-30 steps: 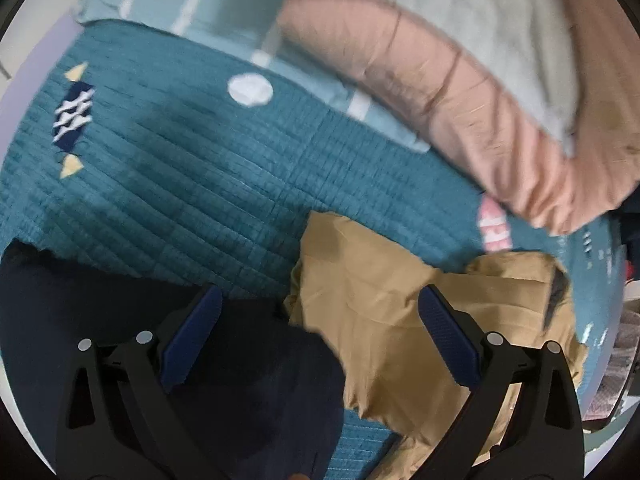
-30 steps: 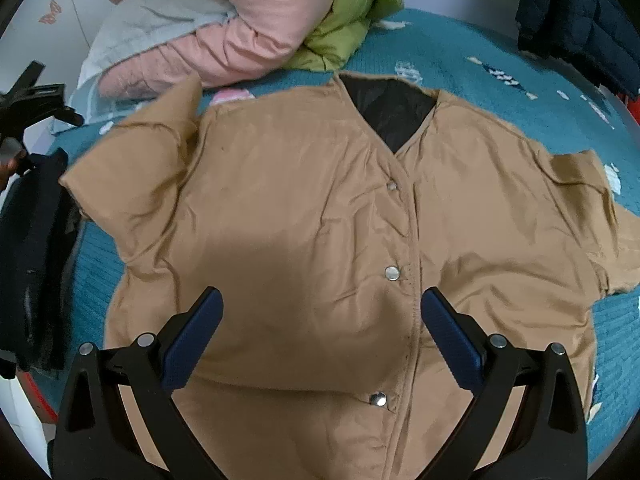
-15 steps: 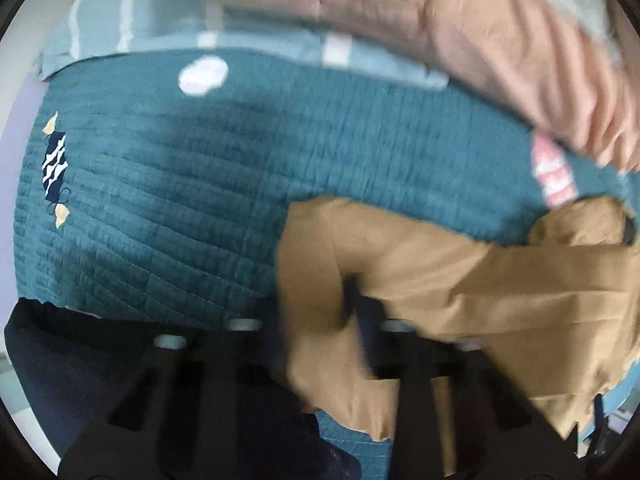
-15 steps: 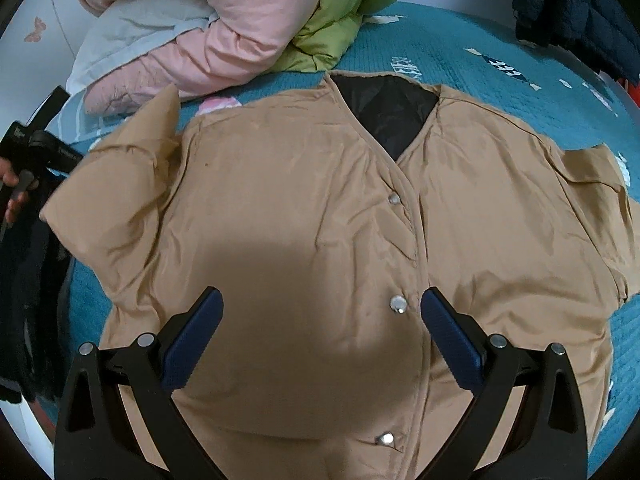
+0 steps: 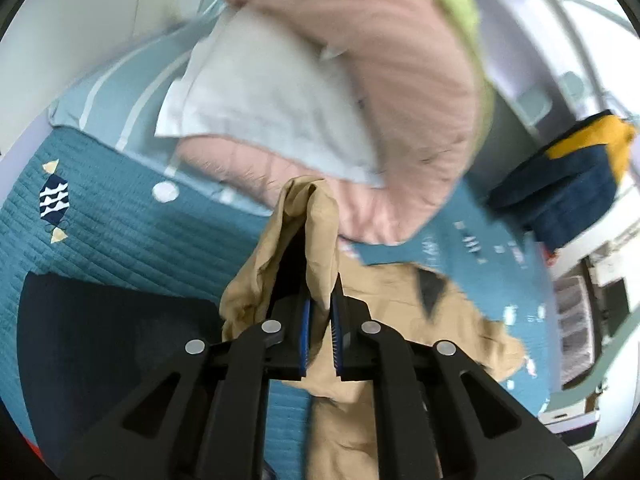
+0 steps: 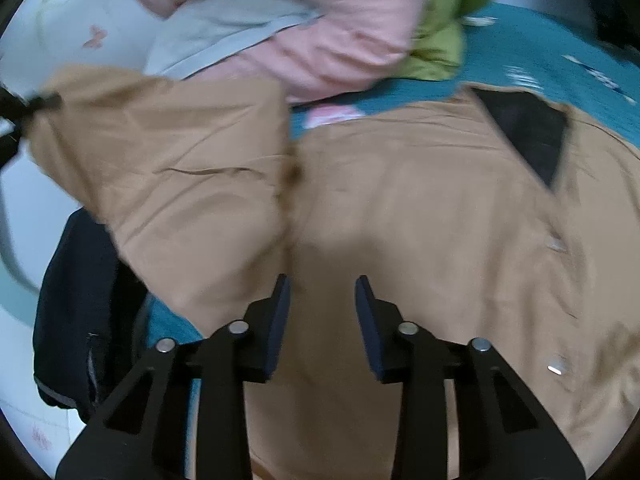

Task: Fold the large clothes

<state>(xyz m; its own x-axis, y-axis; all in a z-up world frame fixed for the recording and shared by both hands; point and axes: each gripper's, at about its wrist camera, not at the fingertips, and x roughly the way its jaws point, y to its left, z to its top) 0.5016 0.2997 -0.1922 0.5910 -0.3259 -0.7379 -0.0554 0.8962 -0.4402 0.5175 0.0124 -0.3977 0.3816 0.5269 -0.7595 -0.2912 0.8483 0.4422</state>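
Left wrist view: left gripper [image 5: 320,336] clenched on tan sleeve [image 5: 316,220], cloth bunched between blue pads, raised off the teal quilt [image 5: 120,236]. Rest of tan jacket [image 5: 400,304] lower right of frame, spread flat on quilt. Navy garment [image 5: 100,340] lower left. Pink coat [image 5: 380,80] and white cloth [image 5: 264,92] piled across top.

Right wrist view: right gripper [image 6: 322,320] at lower centre over jacket body [image 6: 420,220], jaws closing; cloth under them, no clear pinch visible yet. Lifted sleeve [image 6: 160,160] at upper left, cuff end pulled to left edge. Black lining [image 6: 528,132] at neckline, upper right. Snaps [image 6: 557,368] down right side.

Risks: thin, slick cloth may slide out of left pinch under tension. Right jaws may shut on air or on one layer only, dragging front panel. Sleeve swing may snag navy garment or pink coat.
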